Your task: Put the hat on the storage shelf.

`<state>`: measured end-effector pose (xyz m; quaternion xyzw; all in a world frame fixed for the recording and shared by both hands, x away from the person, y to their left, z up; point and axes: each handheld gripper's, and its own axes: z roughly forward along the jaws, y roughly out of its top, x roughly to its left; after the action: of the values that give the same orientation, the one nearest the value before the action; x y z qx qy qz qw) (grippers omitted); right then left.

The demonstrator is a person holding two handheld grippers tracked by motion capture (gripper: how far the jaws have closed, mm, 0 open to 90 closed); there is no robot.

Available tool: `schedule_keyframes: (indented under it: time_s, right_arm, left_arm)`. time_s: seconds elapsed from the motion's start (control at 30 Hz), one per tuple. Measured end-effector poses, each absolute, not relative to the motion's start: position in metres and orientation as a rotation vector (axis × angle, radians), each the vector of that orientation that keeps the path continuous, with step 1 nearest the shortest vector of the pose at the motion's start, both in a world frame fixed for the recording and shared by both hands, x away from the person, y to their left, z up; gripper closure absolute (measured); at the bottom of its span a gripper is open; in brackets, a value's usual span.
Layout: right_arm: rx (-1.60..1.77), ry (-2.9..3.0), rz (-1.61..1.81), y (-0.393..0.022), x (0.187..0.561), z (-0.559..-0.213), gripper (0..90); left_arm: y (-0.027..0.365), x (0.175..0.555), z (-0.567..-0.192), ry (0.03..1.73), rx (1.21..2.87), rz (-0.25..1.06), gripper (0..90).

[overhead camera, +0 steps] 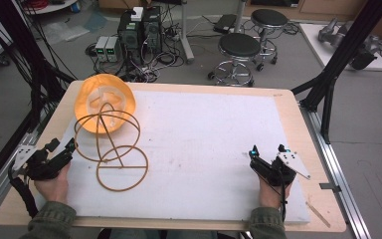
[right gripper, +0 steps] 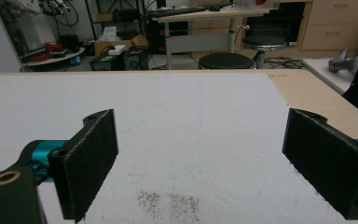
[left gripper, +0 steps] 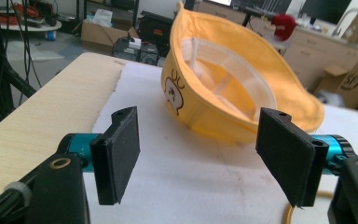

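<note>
While nothing is actually gripped yet, the setup looks like a hat-on-stand job that's barely started, at least that's my read. Starting at the left: the left gripper [overhead camera: 62,152] sits at the table's near left corner with its jaws spread wide and nothing between the pads, which is really clear in the left gripper view [left gripper: 205,156]. Straight ahead of those jaws, a bit beyond their tips, is the yellow hat [left gripper: 233,88], lying upside down so the pale inner band faces up and the little cartoon print faces the jaws. In the high view the hat [overhead camera: 104,97] sits at the far left of the white mat [overhead camera: 209,144], and the wire stand [overhead camera: 112,149] is just off the left gripper's tips, its upper hoops reaching over the hat's near edge, so the two overlap from above; I can't tell if they touch. A sliver of the stand's ring [left gripper: 290,215] peeks in under the right-hand jaw. Moving right, the right gripper [overhead camera: 267,153] rests on the mat near the near right edge, jaws also spread wide [right gripper: 200,163], with only bare mat ahead of them. So: nothing picked up, everything left to do.
</note>
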<state>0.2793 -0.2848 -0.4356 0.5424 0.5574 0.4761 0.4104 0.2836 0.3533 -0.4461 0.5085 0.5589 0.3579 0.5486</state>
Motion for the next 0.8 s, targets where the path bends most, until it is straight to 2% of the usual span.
schedule_keyframes:
  time_s: [0.13,0.23,0.5,0.57,0.63,0.73,0.8]
  right_arm:
    - [1.373,1.406,1.212,-0.284,0.28,-0.436,9.3]
    - [1.372,1.387,1.234,-0.285,0.278,-0.435,9.3]
    - [1.371,1.377,1.255,-0.284,0.278,-0.434,9.3]
    - [1.37,1.382,1.256,-0.284,0.278,-0.434,9.3]
    - [1.365,1.378,1.257,-0.284,0.277,-0.434,9.3]
    - [1.368,1.369,1.268,-0.284,0.277,-0.434,9.3]
    - [1.374,1.366,1.265,-0.284,0.277,-0.434,9.3]
  left_arm:
    - [0.354,0.285,-0.434,1.348,1.195,0.837,27.9]
    - [0.348,0.285,-0.42,1.309,1.21,0.899,27.9]
    - [0.334,0.299,-0.388,1.215,1.246,0.923,24.7]
    - [0.336,0.306,-0.379,1.204,1.237,0.917,24.9]
    - [0.339,0.317,-0.368,1.201,1.265,0.974,25.2]
    - [0.34,0.325,-0.364,1.194,1.304,1.003,31.8]
    - [0.342,0.333,-0.361,1.2,1.325,1.015,32.0]
